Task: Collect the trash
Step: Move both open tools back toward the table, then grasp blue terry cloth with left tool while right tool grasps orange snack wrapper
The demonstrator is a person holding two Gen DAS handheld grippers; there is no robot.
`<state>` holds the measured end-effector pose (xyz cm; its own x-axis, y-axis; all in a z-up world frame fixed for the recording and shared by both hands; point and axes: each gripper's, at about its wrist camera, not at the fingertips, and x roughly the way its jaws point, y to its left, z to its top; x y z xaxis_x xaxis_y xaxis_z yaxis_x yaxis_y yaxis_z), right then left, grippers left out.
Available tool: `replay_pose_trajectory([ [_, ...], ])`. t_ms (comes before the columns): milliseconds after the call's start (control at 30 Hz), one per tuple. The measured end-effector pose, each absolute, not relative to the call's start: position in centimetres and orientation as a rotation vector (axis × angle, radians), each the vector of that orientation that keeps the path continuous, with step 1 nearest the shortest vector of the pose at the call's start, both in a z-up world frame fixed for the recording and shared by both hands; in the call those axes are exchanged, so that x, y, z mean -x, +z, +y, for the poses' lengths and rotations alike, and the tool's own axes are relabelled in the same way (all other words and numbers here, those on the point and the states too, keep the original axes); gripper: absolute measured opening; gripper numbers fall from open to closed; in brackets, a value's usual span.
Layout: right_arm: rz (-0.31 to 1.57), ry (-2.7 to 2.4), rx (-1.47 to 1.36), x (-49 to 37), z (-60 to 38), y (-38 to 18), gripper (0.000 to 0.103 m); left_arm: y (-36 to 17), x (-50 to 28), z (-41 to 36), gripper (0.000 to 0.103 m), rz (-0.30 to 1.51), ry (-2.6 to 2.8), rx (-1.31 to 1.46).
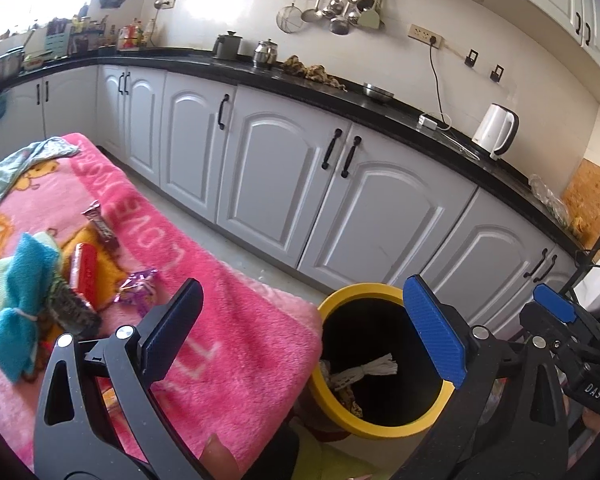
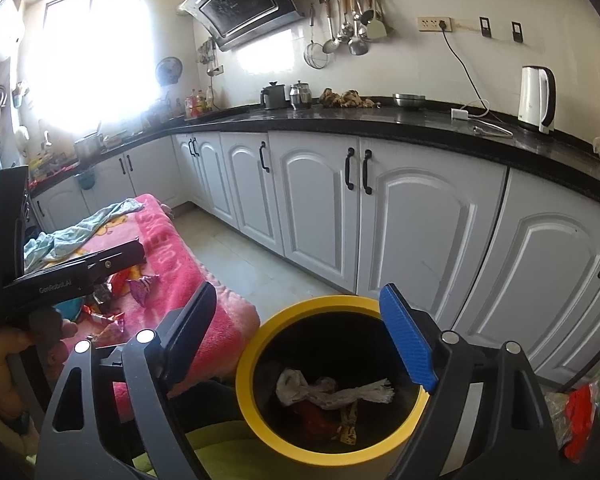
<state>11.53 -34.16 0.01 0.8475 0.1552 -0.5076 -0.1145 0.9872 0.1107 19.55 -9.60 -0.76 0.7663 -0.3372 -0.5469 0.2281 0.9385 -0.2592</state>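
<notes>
Right wrist view shows us our right gripper spread empty above the yellow-rimmed bin of wrappers, our left gripper likewise spread.

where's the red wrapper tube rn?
Left wrist view, left side: the red cylindrical wrapper tube lies on the pink fleece blanket, between the teal cloth bundle and purple foil wrapper.

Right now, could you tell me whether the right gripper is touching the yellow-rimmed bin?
Apart. In the right wrist view the right gripper hangs open above the yellow-rimmed bin, nothing between its fingers, and open air separates them from the rim.
</notes>
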Motion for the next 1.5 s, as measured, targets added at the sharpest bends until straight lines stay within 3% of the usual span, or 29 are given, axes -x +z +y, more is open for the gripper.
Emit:
replay_pose_trajectory([
  [600,0.543,0.264,-0.023,-11.8,-28.3,1.1,0.082,0.3,-17.5,-3.4,0.092,0.589,-0.208,0.23],
  [1500,0.651,0.511,0.079,-14.4,-14.7,-1.5,0.082,-1.5,-15.4,11.8,0.092,0.564,0.087,0.377],
])
